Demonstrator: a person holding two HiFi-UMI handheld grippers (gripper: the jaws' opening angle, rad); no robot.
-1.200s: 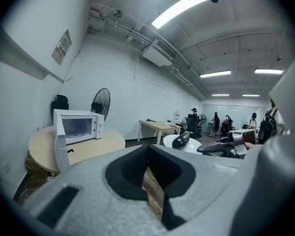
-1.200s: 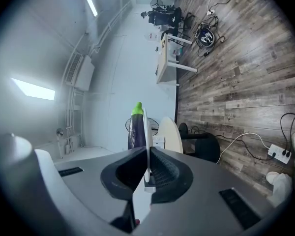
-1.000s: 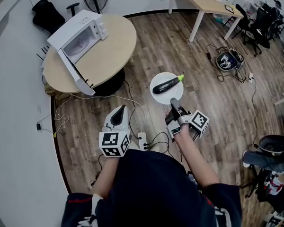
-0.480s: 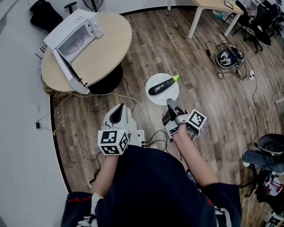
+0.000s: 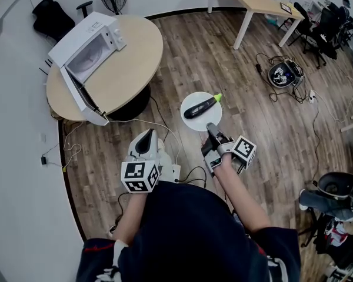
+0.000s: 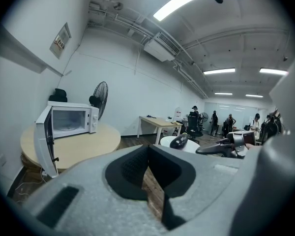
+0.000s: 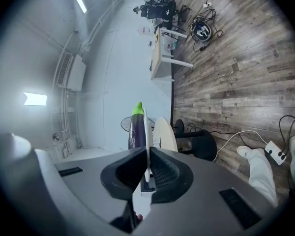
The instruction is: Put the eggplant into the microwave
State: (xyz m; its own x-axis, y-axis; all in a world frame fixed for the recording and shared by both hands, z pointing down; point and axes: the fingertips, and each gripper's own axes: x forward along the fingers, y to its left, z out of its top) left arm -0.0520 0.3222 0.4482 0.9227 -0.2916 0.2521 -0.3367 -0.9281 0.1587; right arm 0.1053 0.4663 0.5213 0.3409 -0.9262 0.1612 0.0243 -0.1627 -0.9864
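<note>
At centre frame, the right claw point(image 5: 211, 127) clamps the plate point(image 5: 193, 122) rim. It should carry the plate level so the eggplant point(image 5: 200, 106) cannot roll. The left claw point(image 5: 146, 136) is closed and empty.

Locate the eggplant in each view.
Head view: eggplant at centre, lying on the white plate.
Left gripper view: eggplant right of centre, on the plate.
Right gripper view: eggplant just above the jaws, beside the edge-on plate.
Shared landmark: the white plate.
</note>
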